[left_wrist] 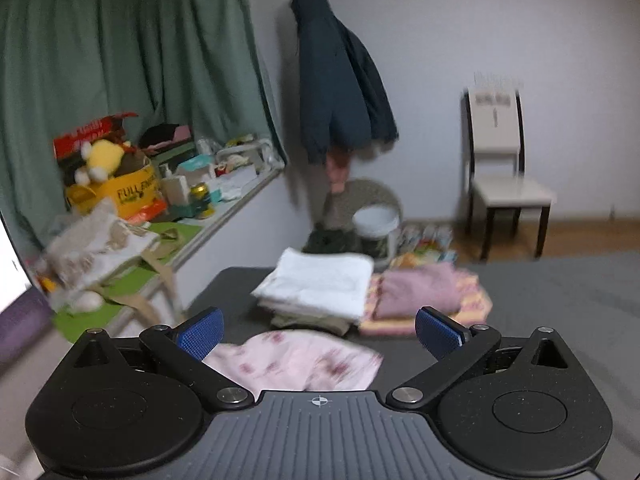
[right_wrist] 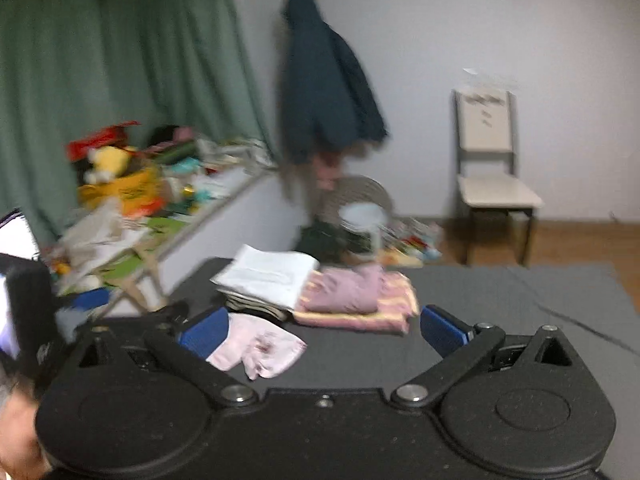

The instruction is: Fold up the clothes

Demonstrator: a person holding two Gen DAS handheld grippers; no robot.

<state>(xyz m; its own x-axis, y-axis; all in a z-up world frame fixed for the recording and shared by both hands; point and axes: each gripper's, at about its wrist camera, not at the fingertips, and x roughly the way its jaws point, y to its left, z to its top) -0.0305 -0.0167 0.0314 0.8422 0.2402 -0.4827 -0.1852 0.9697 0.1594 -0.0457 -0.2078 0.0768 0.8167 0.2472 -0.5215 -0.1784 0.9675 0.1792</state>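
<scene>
The pale pink floral garment (left_wrist: 296,364) lies loosely bunched on the grey mat (left_wrist: 540,296), just before the folded white stack (left_wrist: 320,284). The left gripper (left_wrist: 318,334), spread wide and empty, faces it squarely and seems nearer; the right gripper (right_wrist: 324,332), likewise wide and empty, has it toward its left finger.

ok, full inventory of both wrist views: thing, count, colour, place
floral garment: 1, pale pink, unfolded on grey mat, nearest the grippers
white stack: 1, white over olive, folded, mat's far left
mauve stack: 1, mauve on yellow-pink, folded, right of white stack
mat: 1, dark grey, floor
jacket: 1, navy, hanging on wall
chair: 1, cream and black, against wall, right
bucket: 1, white, floor under jacket
curtain: 1, green, left
cluttered ledge: 1, mixed colours, below curtain
left gripper: 1, black, blue pads, open, empty
right gripper: 1, same, open, empty
</scene>
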